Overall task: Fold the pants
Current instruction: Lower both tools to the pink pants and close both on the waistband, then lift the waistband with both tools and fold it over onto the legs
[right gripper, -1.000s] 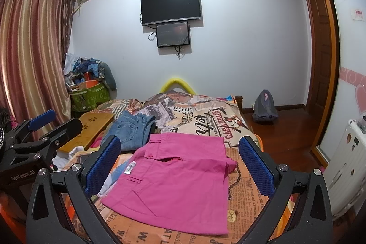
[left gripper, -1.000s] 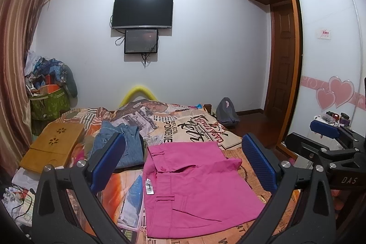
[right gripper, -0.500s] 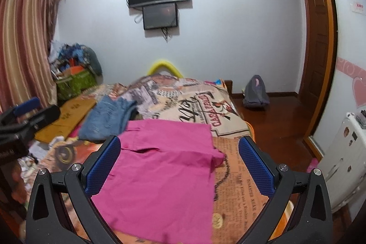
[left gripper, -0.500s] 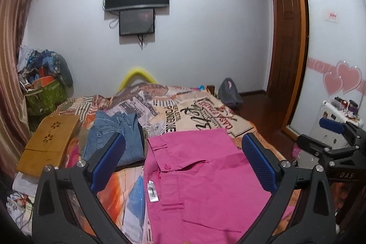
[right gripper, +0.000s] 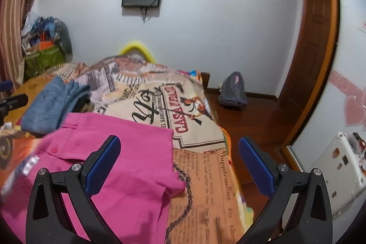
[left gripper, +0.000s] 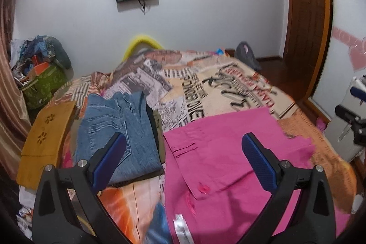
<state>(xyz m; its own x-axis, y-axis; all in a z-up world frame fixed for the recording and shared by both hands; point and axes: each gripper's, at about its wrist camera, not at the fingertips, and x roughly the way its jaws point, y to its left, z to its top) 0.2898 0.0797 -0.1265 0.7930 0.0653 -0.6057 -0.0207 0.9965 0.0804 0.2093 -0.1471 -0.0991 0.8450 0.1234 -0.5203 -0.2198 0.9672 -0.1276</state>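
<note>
Pink pants (left gripper: 219,166) lie flat on the bed's printed blanket (left gripper: 205,88), waistband toward the left, a white label near the front edge. My left gripper (left gripper: 183,152) is open and empty, just above the waistband side. My right gripper (right gripper: 179,152) is open and empty, above the right edge of the pink pants (right gripper: 109,152), where a folded flap of the fabric lies. The right gripper's body (left gripper: 352,116) shows at the right edge of the left wrist view.
Folded blue jeans (left gripper: 119,129) lie left of the pink pants. A wooden lap table (left gripper: 45,138) sits further left. A green bag (left gripper: 43,86) of clutter stands by the curtain. A grey backpack (right gripper: 232,90) and a white appliance (right gripper: 338,170) stand on the floor at the right.
Both grippers have moved forward and down toward the pink pants, which fill more of each view. Both stay open. The pants have not moved.
</note>
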